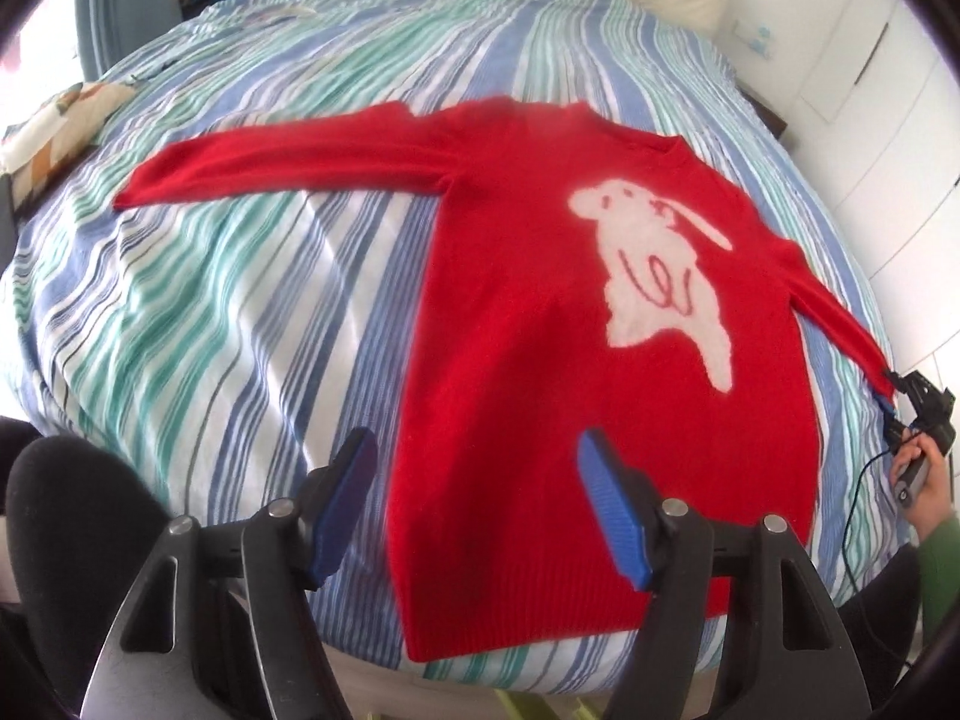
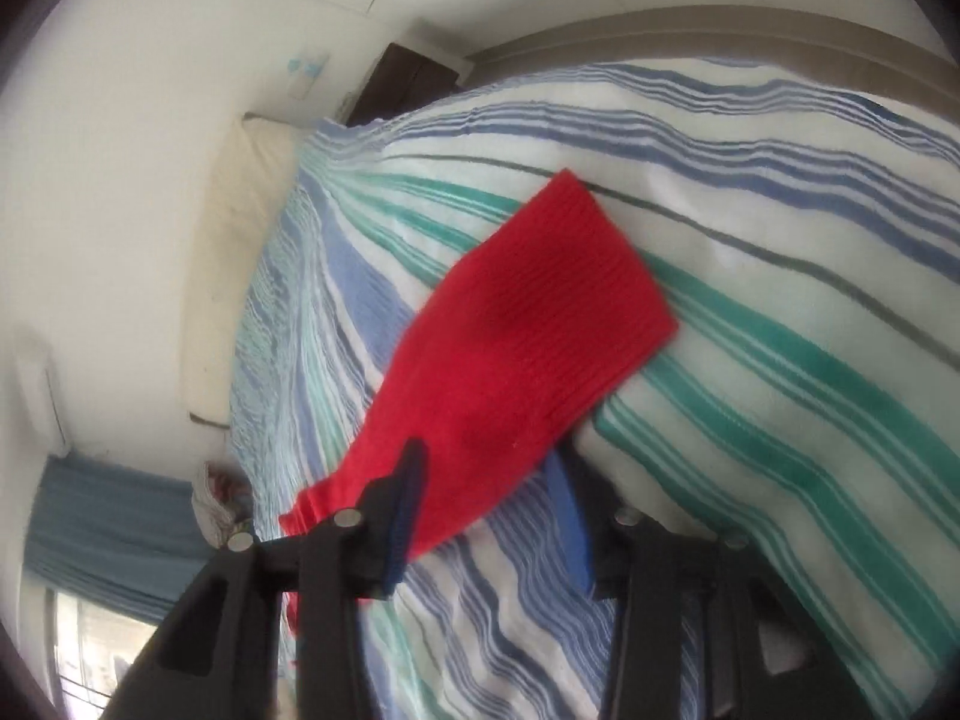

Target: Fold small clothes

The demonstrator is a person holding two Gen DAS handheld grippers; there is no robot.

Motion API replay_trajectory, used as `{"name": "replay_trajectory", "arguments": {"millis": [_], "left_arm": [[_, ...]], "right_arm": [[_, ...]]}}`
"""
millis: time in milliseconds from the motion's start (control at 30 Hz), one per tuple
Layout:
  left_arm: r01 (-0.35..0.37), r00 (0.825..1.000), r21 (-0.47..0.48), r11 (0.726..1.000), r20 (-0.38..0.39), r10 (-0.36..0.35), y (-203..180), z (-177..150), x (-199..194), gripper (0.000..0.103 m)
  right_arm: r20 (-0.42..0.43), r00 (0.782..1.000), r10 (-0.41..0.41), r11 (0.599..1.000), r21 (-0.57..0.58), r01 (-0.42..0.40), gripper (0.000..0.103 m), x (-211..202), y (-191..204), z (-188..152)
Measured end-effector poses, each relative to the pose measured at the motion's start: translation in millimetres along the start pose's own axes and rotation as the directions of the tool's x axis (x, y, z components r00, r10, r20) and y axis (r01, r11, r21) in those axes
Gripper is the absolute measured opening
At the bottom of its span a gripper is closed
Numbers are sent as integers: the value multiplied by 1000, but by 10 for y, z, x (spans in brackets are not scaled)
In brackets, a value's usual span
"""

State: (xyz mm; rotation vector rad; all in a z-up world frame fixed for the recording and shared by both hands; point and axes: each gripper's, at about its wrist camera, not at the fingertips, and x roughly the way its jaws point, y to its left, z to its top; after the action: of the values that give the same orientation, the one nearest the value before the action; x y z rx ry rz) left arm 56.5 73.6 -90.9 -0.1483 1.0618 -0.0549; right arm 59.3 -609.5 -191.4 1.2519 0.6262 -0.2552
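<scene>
In the left wrist view the red sweater lies face up and spread flat on the striped bed, one sleeve stretched out to the far left, the other running off to the right edge where the right gripper sits at its cuff. The left gripper hangs above the hem with its fingers spread wide and nothing between them. The hem lies close to the near edge of the bed, so a careless tug toward the person could slide the sweater over the edge. There is plenty of bare cover to the left of the body for laying folds; a cushion sits well apart at the far left, and the wall crowds the right side. A cable by the hand could snag on the cover. In the right wrist view the cuff lies across and over the right gripper's fingers, which stand partly apart; I cannot tell whether they pinch the knit. If they only rest against it, the sleeve may slip off during the fold and land crooked or bunched. The pillow and wall are near on that side, leaving little swing room.
</scene>
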Motion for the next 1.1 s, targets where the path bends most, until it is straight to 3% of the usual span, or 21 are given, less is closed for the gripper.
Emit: {"name": "replay_trajectory", "arguments": {"millis": [67,100,133,267,367,433,667,700,733,767,867,933,1000,1100], "left_arm": [[-23,1000,5,1000,-2,23,20,-16,9,72],[-31,1000,5,1000,5,31,38,-24,0,72],[-38,999,4,999,10,38,58,-34,-4,72],[-52,998,-6,999,-28,52,117,-52,118,72],[-51,999,-8,999,-17,51,103,-48,113,72],[-45,999,-16,999,-1,45,102,-35,83,72],[-39,999,-74,997,17,41,234,75,154,72],[-42,999,-79,996,30,45,264,97,157,72],[-52,997,-80,995,44,55,294,119,163,72],[-66,996,-81,995,55,71,324,140,173,72],[-92,991,-89,992,88,100,442,185,228,72],[-115,987,-94,989,103,125,521,200,294,72],[-127,985,-115,985,101,139,608,200,362,72],[-115,987,-165,980,89,131,731,190,409,72]], "right_arm": [[22,999,-36,999,-26,37,15,39,38,37],[21,994,-108,993,-52,109,3,33,69,25],[33,988,-153,987,-53,154,3,-25,55,21],[25,982,-185,978,-89,186,3,-91,104,-28],[12,992,-129,989,-72,130,24,-115,106,32],[45,998,-53,998,-14,54,45,-170,58,54],[165,985,49,982,173,-78,45,-75,-176,123],[148,988,43,984,166,-68,36,-34,-161,183],[116,993,4,991,133,-19,12,34,-101,226],[94,994,-55,995,94,46,5,57,-43,254],[122,982,-146,986,-58,153,4,-52,297,281],[159,979,-126,966,-203,158,4,-177,742,250],[166,983,-76,921,-366,133,4,-245,1348,133],[85,996,33,822,-569,22,4,-202,2345,-196]]}}
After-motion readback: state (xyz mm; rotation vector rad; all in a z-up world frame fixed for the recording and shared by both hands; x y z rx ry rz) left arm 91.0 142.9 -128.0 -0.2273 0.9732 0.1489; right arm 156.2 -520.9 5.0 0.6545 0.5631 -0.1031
